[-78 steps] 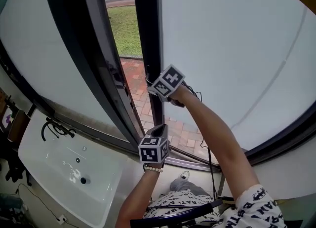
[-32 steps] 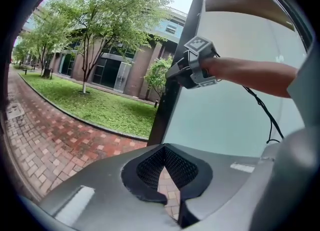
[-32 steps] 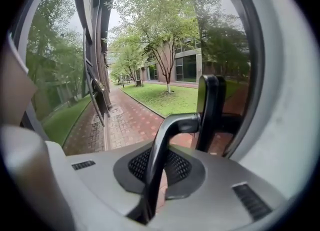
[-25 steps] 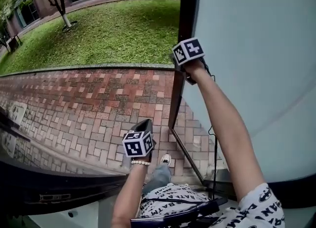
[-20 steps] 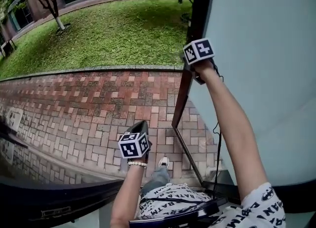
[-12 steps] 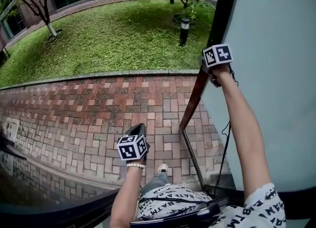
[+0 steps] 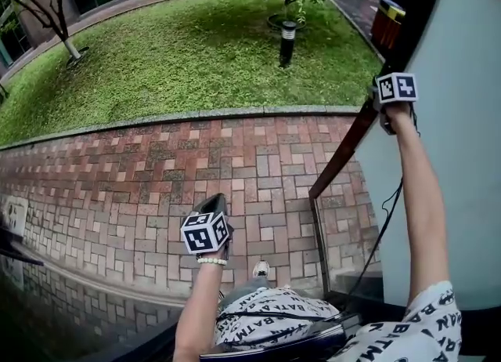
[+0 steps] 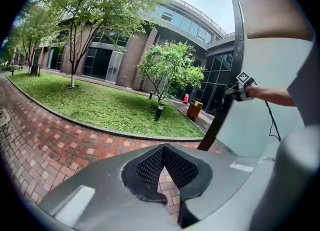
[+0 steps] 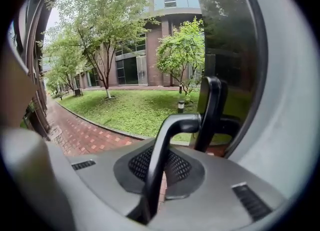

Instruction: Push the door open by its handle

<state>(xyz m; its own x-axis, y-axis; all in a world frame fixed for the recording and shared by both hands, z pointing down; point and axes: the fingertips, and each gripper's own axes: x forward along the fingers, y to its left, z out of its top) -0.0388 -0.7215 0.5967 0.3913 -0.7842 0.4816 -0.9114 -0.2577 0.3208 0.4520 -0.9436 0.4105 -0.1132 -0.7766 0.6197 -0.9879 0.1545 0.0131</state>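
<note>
Shirt front: I read "BATMAN" in black on white, repeated all over and running at several angles.
Right sleeve: same "BATMAN" print, with some words cut short at the folds, so I get only "BAT" or "MAN" in places.
Left marker cube: black-and-white square codes only, with no letters or numbers I can read.
Right marker cube: the same — codes, no words.
Left gripper view, right gripper view: no lettering I can make out.

Head view steeply down over paving, gripper views outward, all sharing lawn.
</note>
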